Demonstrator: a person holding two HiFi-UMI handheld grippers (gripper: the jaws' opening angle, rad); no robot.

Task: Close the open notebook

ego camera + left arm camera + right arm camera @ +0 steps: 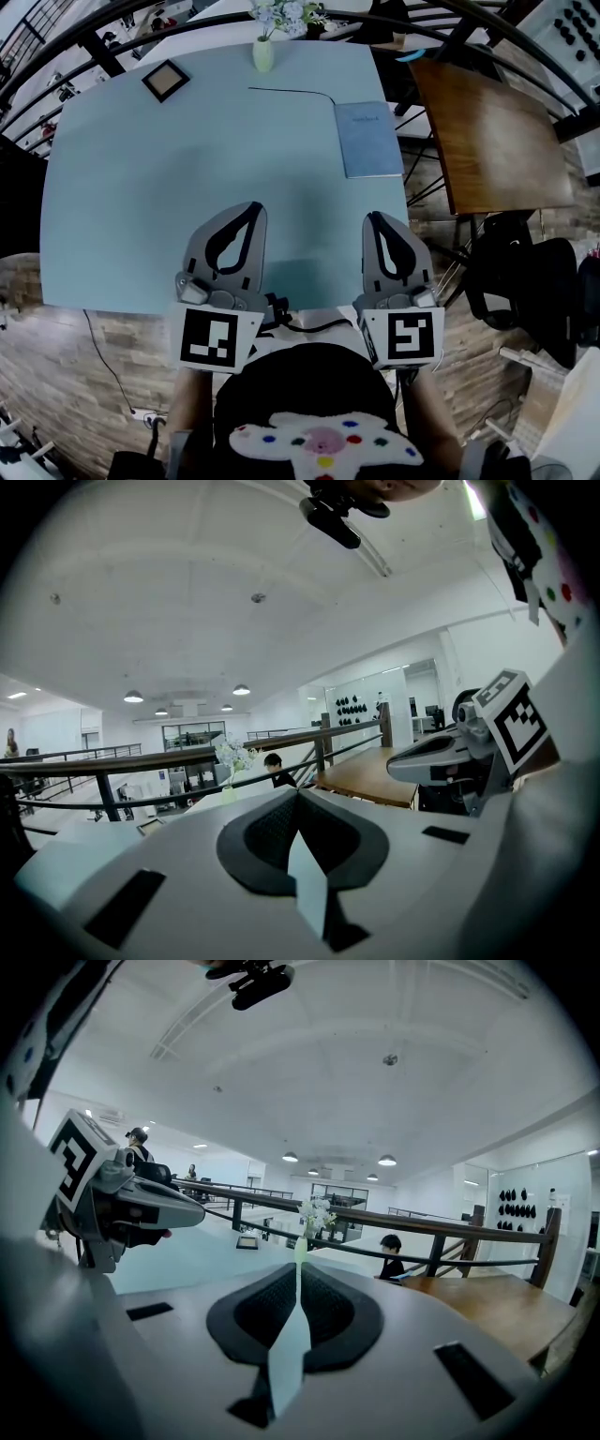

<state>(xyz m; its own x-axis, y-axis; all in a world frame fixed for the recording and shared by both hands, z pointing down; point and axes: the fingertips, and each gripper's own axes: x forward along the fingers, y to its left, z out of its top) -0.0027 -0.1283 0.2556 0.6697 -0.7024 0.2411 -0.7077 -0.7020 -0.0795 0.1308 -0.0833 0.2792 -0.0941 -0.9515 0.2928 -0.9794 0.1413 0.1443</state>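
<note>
The notebook [368,139] is a thin grey-blue book lying flat and closed near the far right edge of the pale blue table [141,206]. Both grippers hover over the table's near edge, well short of the notebook. My left gripper [251,208] has its jaws together with nothing between them, and its own view shows the tips [296,794] meeting. My right gripper [372,217] is shut and empty too, with its tips [298,1269] touching. Each gripper shows in the other's view, the right gripper [469,747] and the left gripper [122,1199].
A small vase of white flowers [263,52] stands at the table's far edge. A square framed item [165,80] lies at the far left, and a thin dark cable [291,91] runs across the far part. A wooden table [487,141] and a black chair [525,272] stand to the right.
</note>
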